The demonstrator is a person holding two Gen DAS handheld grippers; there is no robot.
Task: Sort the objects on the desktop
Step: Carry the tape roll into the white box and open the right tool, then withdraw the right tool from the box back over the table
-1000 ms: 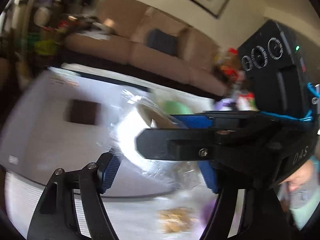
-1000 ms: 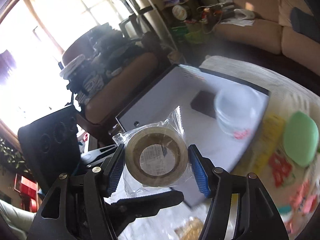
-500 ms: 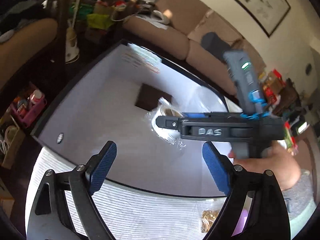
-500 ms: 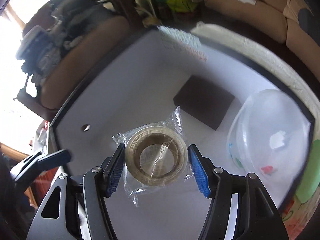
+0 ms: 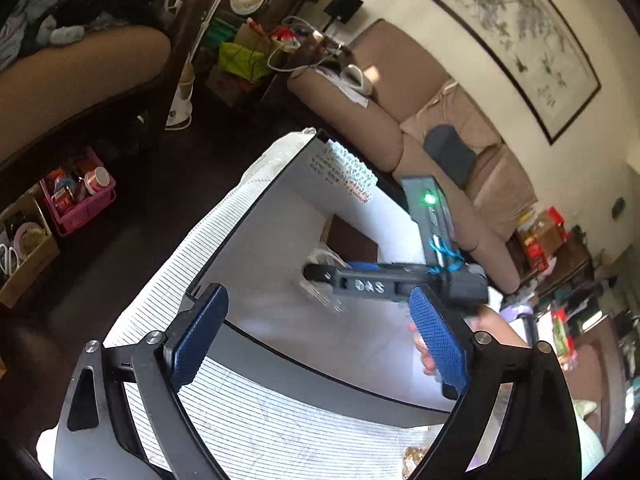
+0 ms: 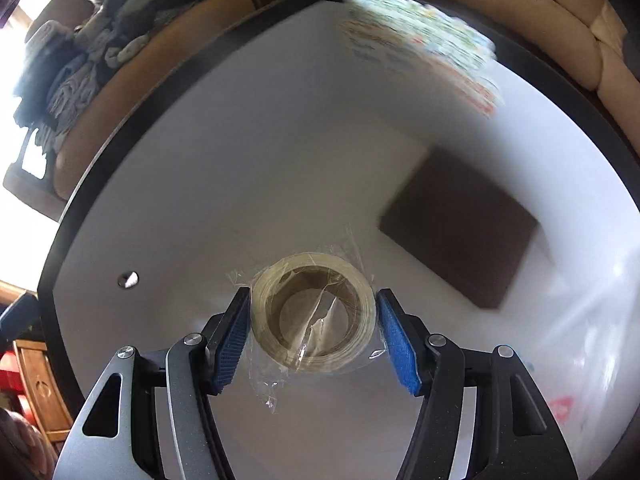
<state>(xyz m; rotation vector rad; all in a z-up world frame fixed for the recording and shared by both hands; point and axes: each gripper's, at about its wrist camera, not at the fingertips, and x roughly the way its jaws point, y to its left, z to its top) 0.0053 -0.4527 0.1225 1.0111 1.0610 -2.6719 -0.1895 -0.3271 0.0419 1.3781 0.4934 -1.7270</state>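
My right gripper [image 6: 313,336] is shut on a roll of tape [image 6: 314,312] wrapped in clear plastic and holds it low over a white tray with a black rim [image 6: 168,184]. A dark brown square pad [image 6: 464,220] lies in the tray just right of the roll. In the left wrist view the right gripper [image 5: 316,272] reaches over the tray [image 5: 280,272] with the wrapped roll [image 5: 324,258] at its tip. My left gripper [image 5: 320,334] is open and empty, above the tray's near edge.
The tray sits on a striped white cloth [image 5: 256,420]. A printed label [image 6: 424,48] lies at the tray's far corner. A sofa [image 5: 420,128] stands beyond the table, a chair [image 5: 80,76] to the left, boxes [image 5: 76,192] on the floor.
The right gripper has carried the tape roll down and forward, closer to the tray floor next to the brown pad. The left gripper has pulled back and stayed open.
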